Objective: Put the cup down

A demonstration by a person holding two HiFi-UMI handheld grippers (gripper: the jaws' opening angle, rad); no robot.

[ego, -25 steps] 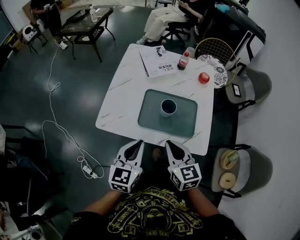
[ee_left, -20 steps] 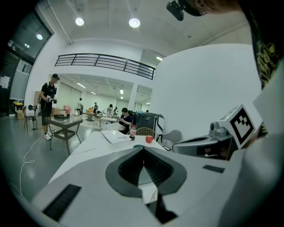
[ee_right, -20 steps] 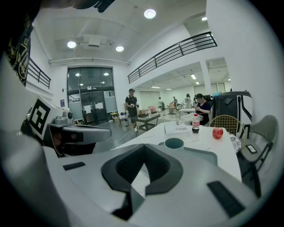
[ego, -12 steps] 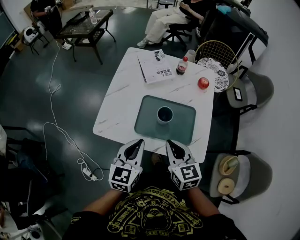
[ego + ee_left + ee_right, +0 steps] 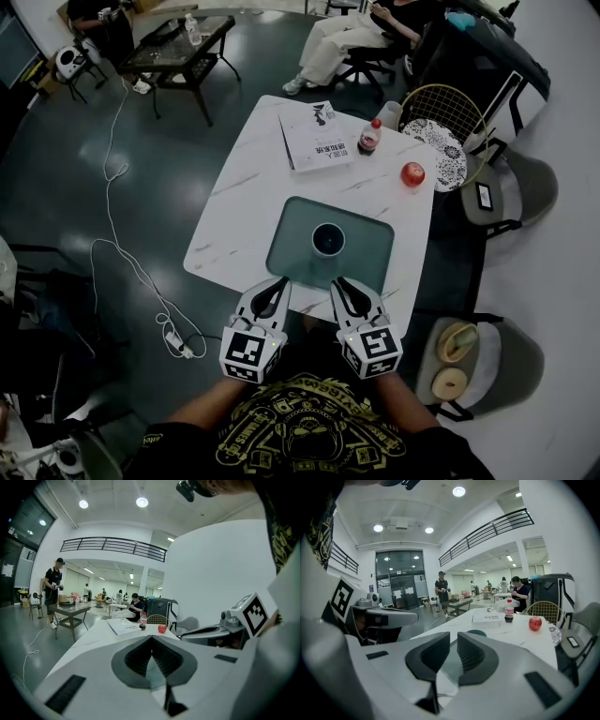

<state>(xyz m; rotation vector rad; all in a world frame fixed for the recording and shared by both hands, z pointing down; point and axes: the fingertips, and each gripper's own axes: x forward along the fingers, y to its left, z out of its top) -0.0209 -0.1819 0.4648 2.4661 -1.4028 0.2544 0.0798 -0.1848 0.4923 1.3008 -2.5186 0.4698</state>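
Holding your left gripper [image 5: 278, 283] and right gripper [image 5: 340, 283] at the table [image 5: 234, 202] edge, jaws pressed together, empty; cup [image 5: 328, 240] upright on tray [image 5: 289, 246]

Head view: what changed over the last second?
The left gripper and right gripper advanced toward the table, so the cup now sits nearer them. Nothing was gripped or released, and both are empty. The cup stays upright on the tray. The booklet, bottle and apple are unmoved.
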